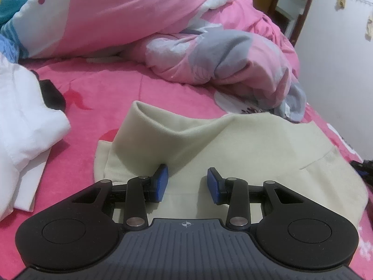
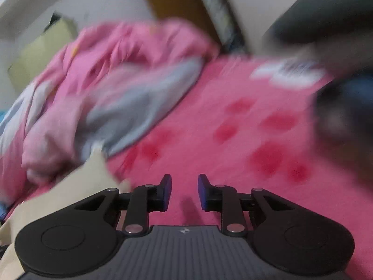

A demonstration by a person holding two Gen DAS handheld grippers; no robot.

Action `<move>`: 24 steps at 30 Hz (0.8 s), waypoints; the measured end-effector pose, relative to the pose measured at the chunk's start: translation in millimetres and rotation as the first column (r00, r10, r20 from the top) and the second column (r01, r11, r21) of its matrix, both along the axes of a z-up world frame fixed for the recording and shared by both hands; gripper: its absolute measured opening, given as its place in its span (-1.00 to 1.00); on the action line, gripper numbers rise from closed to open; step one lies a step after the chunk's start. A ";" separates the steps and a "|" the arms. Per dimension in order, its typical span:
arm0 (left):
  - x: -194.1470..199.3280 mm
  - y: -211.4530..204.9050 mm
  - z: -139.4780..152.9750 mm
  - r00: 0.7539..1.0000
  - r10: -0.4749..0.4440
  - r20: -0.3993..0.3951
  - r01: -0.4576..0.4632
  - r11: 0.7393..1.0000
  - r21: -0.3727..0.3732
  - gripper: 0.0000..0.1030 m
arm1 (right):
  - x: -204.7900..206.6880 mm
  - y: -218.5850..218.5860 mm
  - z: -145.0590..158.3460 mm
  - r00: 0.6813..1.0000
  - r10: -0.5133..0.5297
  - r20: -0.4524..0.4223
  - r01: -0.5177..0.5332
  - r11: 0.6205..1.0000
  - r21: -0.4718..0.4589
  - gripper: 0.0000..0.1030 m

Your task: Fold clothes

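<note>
**Cream garment lying directly under the left tongs, off to the left of the right tongs**

While I am looking along both pairs of fingers, I am reading the cream garment (image 1: 233, 144) as lying on the pink bed (image 1: 105, 93), spread straight ahead of and beneath the left tongs (image 1: 187, 184). Its long axis is running roughly across the left view, from a ribbed cuff or hem at the lower left toward the far right edge of the bed. The left tongs are standing well open, gripping nothing, with the left blue pad touching or nearly touching a raised fold of the cloth. The right tongs (image 2: 184, 192) are also standing open and empty, hovering over bare pink sheet; from them the garment (image 2: 70, 193) is lying off to the left and low, so I am judging the left hand to be the nearer one. The right view is blurring heavily, so I cannot tell finer detail there.

The garment is looking soft and thick, pale cream, with one part rolled up into a standing loop near its far left and a seam showing at the right. It is lying partly doubled over, which is fitting either a fold under way or a rumpled piece awaiting one. A white garment (image 1: 25, 107) is lying well apart at the left, and a crumpled pink quilt (image 1: 186, 35) is heaping up beyond.
</note>
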State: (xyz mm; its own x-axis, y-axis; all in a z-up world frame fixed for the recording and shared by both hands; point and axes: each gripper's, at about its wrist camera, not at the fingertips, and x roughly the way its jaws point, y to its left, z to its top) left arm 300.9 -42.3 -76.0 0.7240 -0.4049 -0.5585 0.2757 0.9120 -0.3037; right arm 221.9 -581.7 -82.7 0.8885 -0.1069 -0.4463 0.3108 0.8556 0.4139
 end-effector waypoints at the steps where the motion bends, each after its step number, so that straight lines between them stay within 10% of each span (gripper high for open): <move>1: -2.1 2.6 3.0 1.000 0.008 -0.003 -0.008 1.000 -0.010 -0.20 | -15.9 -1.2 4.5 0.999 -0.006 0.046 0.005 1.000 0.017 -0.49; 10: -82.3 24.2 21.2 0.995 -0.091 0.041 0.093 0.995 -0.026 -0.17 | -74.5 77.0 25.1 0.943 0.294 0.154 -0.290 0.956 -0.043 -0.50; 13: -82.8 44.7 9.7 1.000 -0.015 -0.016 0.013 0.993 -0.117 -0.16 | -57.9 86.3 -0.5 0.965 0.262 -0.022 -0.262 0.963 -0.060 -0.53; 19: -100.2 90.5 9.8 0.992 0.113 -0.047 -0.121 0.960 -0.252 -0.13 | -84.6 46.2 6.4 0.997 0.078 0.029 -0.081 0.986 0.146 -0.67; 24: -141.3 120.4 7.9 0.992 0.079 -0.094 -0.111 0.903 -0.414 0.24 | -119.7 44.8 -2.6 0.985 0.154 0.080 -0.174 0.883 0.436 -0.09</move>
